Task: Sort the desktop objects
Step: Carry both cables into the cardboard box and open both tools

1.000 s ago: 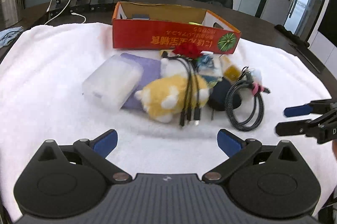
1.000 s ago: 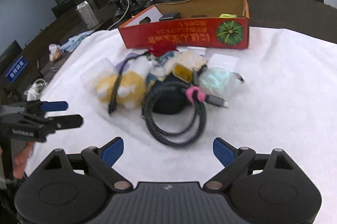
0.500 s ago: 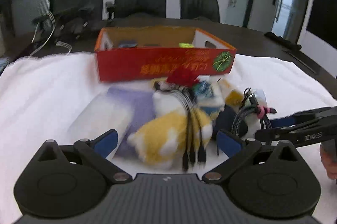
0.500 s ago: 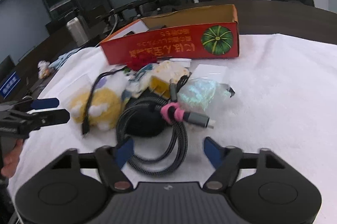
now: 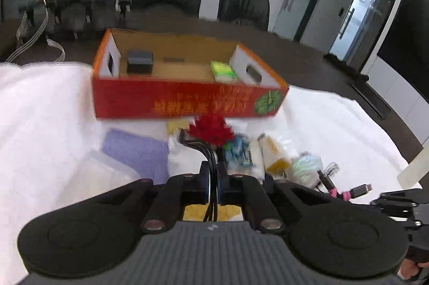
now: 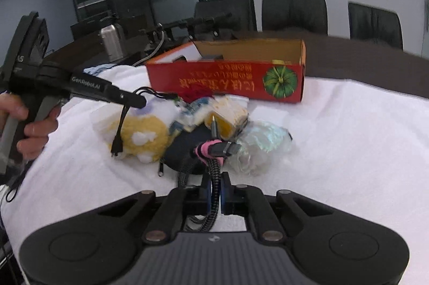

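My left gripper (image 5: pixel 213 184) is shut on a thin black multi-plug cable (image 5: pixel 211 169) above the yellow plush toy (image 5: pixel 195 212); it also shows in the right wrist view (image 6: pixel 139 102) with the cable's plugs (image 6: pixel 118 148) hanging down. My right gripper (image 6: pixel 214 193) is shut on a braided grey cable (image 6: pixel 213 177) with a pink tie (image 6: pixel 205 150). The red cardboard box (image 5: pixel 187 102) stands behind the pile, open on top.
The pile on the white towel (image 6: pixel 348 150) holds a red pompom (image 5: pixel 211 129), a purple cloth (image 5: pixel 136 150), a yellow packet (image 5: pixel 273 153), a crinkled clear bag (image 6: pixel 262 142) and a black round thing (image 6: pixel 187 148). The box holds a dark block (image 5: pixel 139 61) and a green pack (image 5: pixel 222 70).
Both grippers moved forward into the pile and closed: the left on the black multi-plug cable, the right on the braided cable. Both were open before.
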Motion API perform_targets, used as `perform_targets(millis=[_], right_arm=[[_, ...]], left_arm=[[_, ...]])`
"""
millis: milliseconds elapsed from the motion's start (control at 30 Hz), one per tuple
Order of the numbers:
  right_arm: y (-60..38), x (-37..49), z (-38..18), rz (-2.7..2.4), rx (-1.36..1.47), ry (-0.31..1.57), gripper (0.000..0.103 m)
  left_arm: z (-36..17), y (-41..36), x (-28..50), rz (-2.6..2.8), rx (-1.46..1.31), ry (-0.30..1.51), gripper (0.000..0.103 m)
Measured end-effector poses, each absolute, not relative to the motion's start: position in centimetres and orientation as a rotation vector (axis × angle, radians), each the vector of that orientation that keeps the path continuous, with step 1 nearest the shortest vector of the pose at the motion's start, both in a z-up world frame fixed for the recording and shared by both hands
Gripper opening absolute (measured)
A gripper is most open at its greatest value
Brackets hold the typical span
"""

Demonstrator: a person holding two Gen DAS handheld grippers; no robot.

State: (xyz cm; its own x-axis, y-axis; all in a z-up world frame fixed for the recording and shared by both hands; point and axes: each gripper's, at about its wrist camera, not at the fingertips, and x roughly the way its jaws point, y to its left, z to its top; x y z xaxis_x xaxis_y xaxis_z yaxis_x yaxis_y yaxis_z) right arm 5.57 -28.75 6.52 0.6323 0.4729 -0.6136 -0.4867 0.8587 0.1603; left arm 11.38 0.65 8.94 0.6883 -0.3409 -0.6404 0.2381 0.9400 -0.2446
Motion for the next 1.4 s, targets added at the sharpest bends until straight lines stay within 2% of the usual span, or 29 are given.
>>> perform_targets(millis=[300,433,567,667,833,933,1200,1267,1300,1333,1400], right_arm=[[-28.2,4.9,13.0,0.573,-0.15,0.512,0.005],[-28.4,10.1,16.7,0.535,-0.102,0.455,0.005],[-27.1,18.3,18.7,0.509,-0.041,0.479,0.005],[-24.8,25.5,17.7,0.489,-0.022,0.566,0.005],[-21.5,36.2,13.0,0.501,-0.006,0.751,0.005],[-20.3,40.9,9.9,0.539,0.025,0.867,0.005],[-18.0,46.2,5.1,0.518,-0.006,1.008,0.009],[-17.9,46.9,4.3,0.481,-0.033,1.029,0.012],[-17.9,47.0,4.0,0.448,-0.067,1.029,0.014],[-17.9,47.1,3.5,0.409,-0.107,1.028,0.015],[-18.0,47.4,2.9,0.367,-0.127,1.03,0.019]], left_arm=[[16.9,1.4,11.3,-0.312,-0.14,0.54,0.005],[18.9,-0.2,15.1,-0.306,-0.113,0.522,0.005],[18.8,-2.5,22.0,-0.305,-0.101,0.568,0.005],[17.0,-3.2,27.2,-0.311,-0.105,0.63,0.005],[12.3,-2.2,35.1,-0.285,-0.18,0.749,0.005],[9.8,-1.9,38.0,-0.225,-0.124,0.8,0.005],[6.1,-3.4,40.9,-0.237,-0.027,0.89,0.006],[5.2,-3.5,41.4,-0.207,-0.018,0.931,0.015],[4.6,-3.5,41.6,-0.193,-0.017,0.959,0.033],[4.3,-3.3,41.8,-0.19,-0.031,0.977,0.059],[4.1,-2.6,41.8,-0.197,-0.077,1.005,0.069]])
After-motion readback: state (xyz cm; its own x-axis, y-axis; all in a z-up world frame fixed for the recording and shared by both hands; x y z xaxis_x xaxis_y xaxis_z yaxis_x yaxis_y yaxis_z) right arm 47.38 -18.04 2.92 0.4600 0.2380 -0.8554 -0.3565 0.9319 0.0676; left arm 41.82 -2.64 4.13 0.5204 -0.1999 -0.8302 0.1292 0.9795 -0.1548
